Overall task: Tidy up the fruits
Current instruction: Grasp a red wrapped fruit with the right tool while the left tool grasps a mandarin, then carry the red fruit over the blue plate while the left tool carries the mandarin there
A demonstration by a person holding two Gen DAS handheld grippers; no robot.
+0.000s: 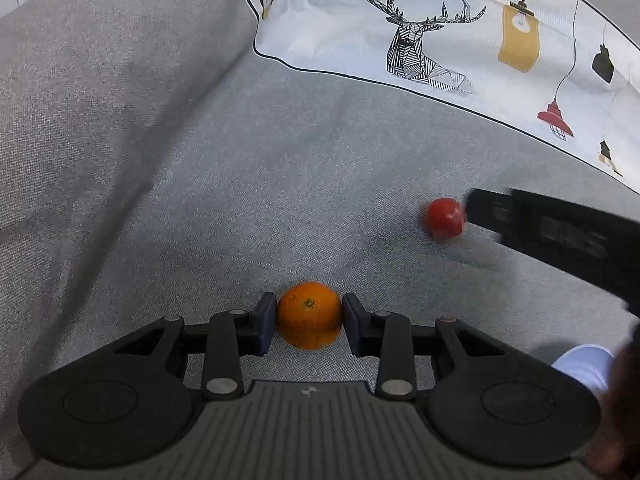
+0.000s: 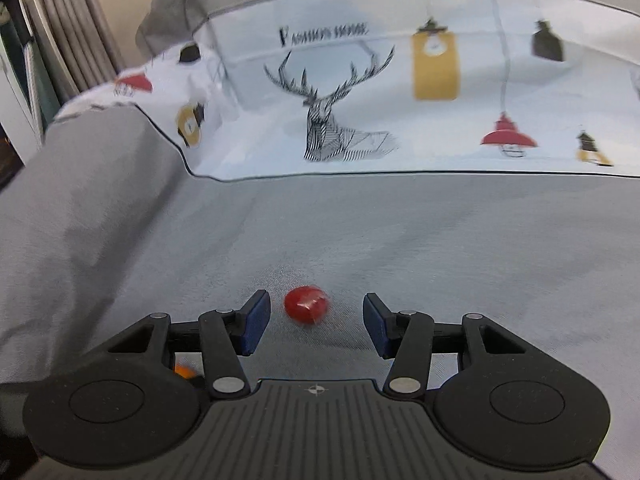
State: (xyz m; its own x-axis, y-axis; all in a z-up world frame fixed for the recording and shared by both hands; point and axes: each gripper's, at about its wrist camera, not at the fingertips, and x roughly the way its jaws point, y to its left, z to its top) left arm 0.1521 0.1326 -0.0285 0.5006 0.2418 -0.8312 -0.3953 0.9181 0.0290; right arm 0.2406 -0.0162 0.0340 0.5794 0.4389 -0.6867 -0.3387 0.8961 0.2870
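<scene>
The left gripper point(image 1: 309, 322) pinches an orange point(image 1: 309, 315) between its two blue pads, one pad pressed on each side of the fruit, stem end facing up toward the camera. The orange sits low over the grey sofa seat point(image 1: 280, 184); whether it rests on the fabric or is just off it cannot be told from this angle.

Well to the right of it lies a small red fruit point(image 1: 444, 217) (blurred, possibly a tomato or a small apple) on the same grey cushion. In the left wrist view the black body of the right gripper point(image 1: 560, 236) comes in from the right edge, its tip right beside that fruit. A bit of pale blue sleeve point(image 1: 584, 364) shows at the lower right.

From the right wrist view, the right gripper point(image 2: 316, 322) stands spread, with the red fruit point(image 2: 307, 305) lying in the gap between the pads and touching neither one. A sliver of the orange point(image 2: 182, 370) peeks out behind the gripper's left linkage.

Behind both fruits a white printed cushion point(image 1: 440, 32) with a geometric deer and hanging lamps leans along the back of the sofa. To the left rises the grey armrest point(image 2: 80, 200). Nothing lies between either gripper and its fruit.
</scene>
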